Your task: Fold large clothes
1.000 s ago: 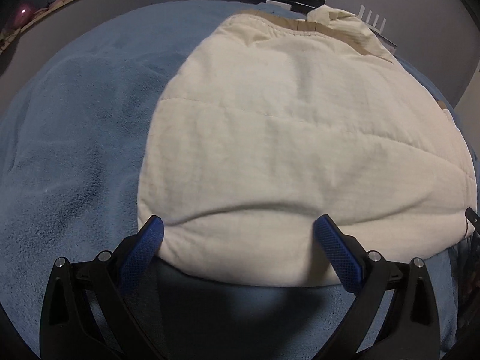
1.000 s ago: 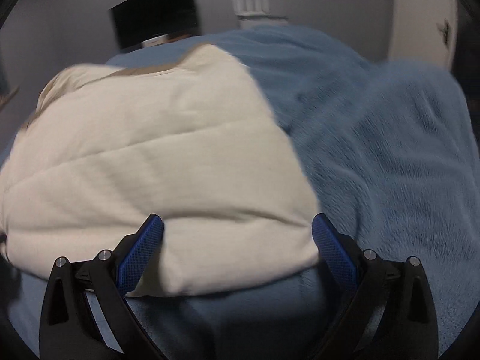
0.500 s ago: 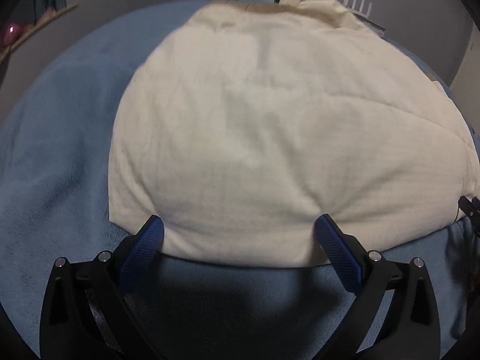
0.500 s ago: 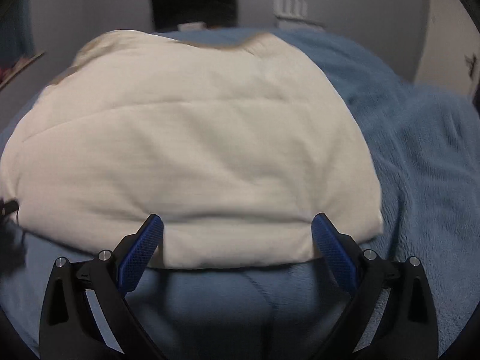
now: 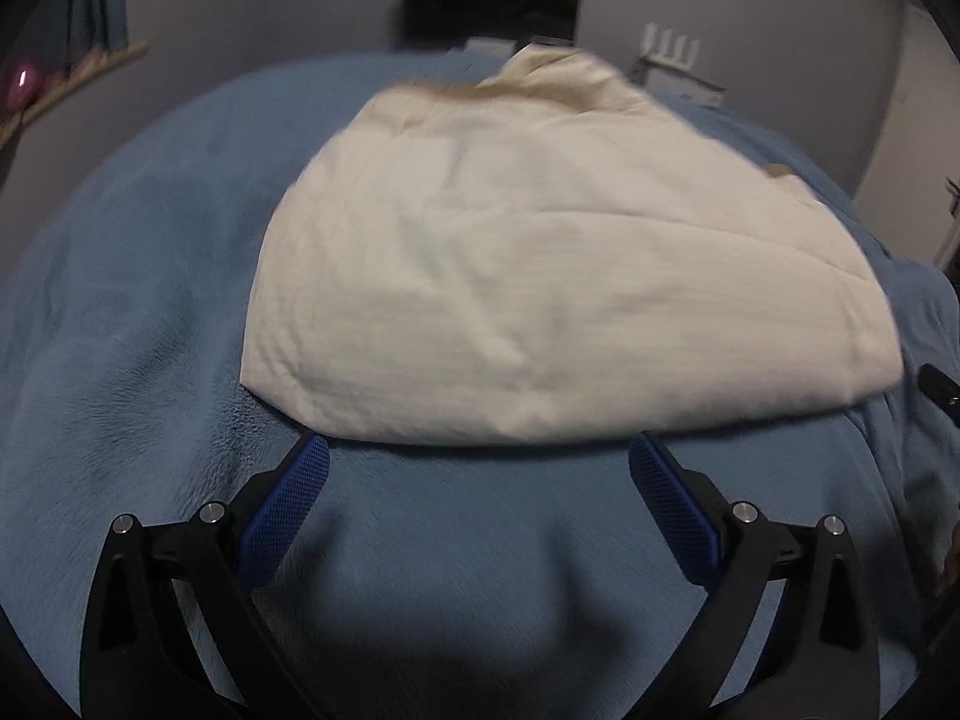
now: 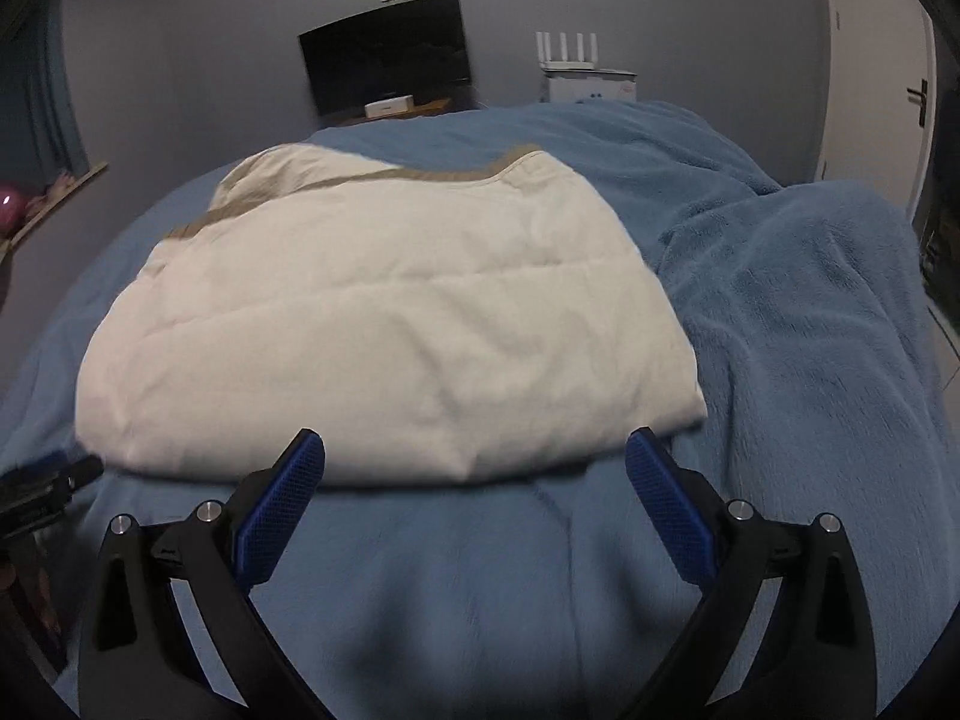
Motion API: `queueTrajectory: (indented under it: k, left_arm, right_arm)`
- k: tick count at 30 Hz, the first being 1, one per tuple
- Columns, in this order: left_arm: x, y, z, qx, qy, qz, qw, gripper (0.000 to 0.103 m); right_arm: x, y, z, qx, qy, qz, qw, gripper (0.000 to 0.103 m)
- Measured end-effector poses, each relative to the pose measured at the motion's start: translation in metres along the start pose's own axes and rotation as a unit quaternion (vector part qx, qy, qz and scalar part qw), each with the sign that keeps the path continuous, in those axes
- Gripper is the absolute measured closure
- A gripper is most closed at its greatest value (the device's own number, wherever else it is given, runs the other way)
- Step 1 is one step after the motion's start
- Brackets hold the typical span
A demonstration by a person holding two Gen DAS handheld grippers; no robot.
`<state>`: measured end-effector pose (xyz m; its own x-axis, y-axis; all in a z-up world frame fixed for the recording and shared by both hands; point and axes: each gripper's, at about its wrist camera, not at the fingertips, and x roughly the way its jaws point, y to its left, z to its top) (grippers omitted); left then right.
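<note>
A folded cream quilted garment (image 5: 540, 276) with a tan band along its far edge lies on the blue fleece blanket (image 5: 132, 312). My left gripper (image 5: 480, 456) is open just short of the garment's near edge, nothing between its blue pads. In the right wrist view the same garment (image 6: 384, 330) rests flat on the blanket (image 6: 810, 330). Open as well, my right gripper (image 6: 474, 450) hovers at the near hem, apart from it. The left gripper's tip (image 6: 42, 483) shows at that view's left edge.
The blue blanket bunches into a ridge (image 6: 780, 228) to the right of the garment. Beyond the bed stand a dark monitor (image 6: 387, 60), a white router on a box (image 6: 576, 69) and a door (image 6: 876, 78). A shelf (image 5: 72, 78) runs along the left wall.
Both grippers have pulled back and up from the garment's near edge, which lay between their fingers before. The garment now lies flat, farther off.
</note>
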<state>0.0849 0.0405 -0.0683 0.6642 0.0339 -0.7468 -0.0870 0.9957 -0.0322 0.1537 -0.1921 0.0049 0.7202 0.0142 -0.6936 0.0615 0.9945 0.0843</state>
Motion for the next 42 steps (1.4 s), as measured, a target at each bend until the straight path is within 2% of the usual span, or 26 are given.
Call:
queueTrajectory:
  k: [5, 8, 10, 13, 15, 19, 27, 42]
  left_arm:
    - [-0.037, -0.032, -0.03, 0.053, -0.02, -0.013, 0.9983, 0.007]
    - [-0.04, -0.039, -0.034, 0.079, 0.0, -0.027, 0.9965, 0.006]
    - [-0.045, -0.037, -0.041, 0.083, -0.001, -0.022, 0.9963, 0.006]
    - [-0.062, -0.029, -0.05, 0.063, -0.03, -0.016, 0.9974, 0.006]
    - [-0.068, -0.03, -0.05, 0.061, -0.046, -0.004, 0.9971, 0.006]
    - [-0.067, -0.033, -0.053, 0.068, -0.053, -0.002, 0.9963, 0.006]
    - [-0.056, -0.042, -0.055, 0.086, -0.044, 0.021, 0.9951, 0.006]
    - [-0.053, -0.038, -0.055, 0.075, -0.041, 0.015, 0.9962, 0.006]
  right_arm:
    - [-0.016, 0.02, -0.038, -0.021, 0.016, -0.002, 1.0, 0.008]
    - [-0.03, 0.028, -0.057, -0.042, 0.0, -0.032, 0.999, 0.008]
    - [-0.038, 0.033, -0.067, -0.064, -0.017, -0.044, 0.997, 0.008]
    - [-0.041, 0.04, -0.076, -0.087, -0.022, -0.03, 0.995, 0.008]
    - [-0.038, 0.04, -0.076, -0.093, -0.024, -0.026, 0.995, 0.008]
    - [-0.032, 0.045, -0.081, -0.108, -0.034, -0.028, 0.993, 0.008]
    - [-0.027, 0.046, -0.087, -0.111, -0.026, -0.031, 0.993, 0.008]
    - [-0.026, 0.039, -0.085, -0.089, -0.024, -0.024, 0.995, 0.008]
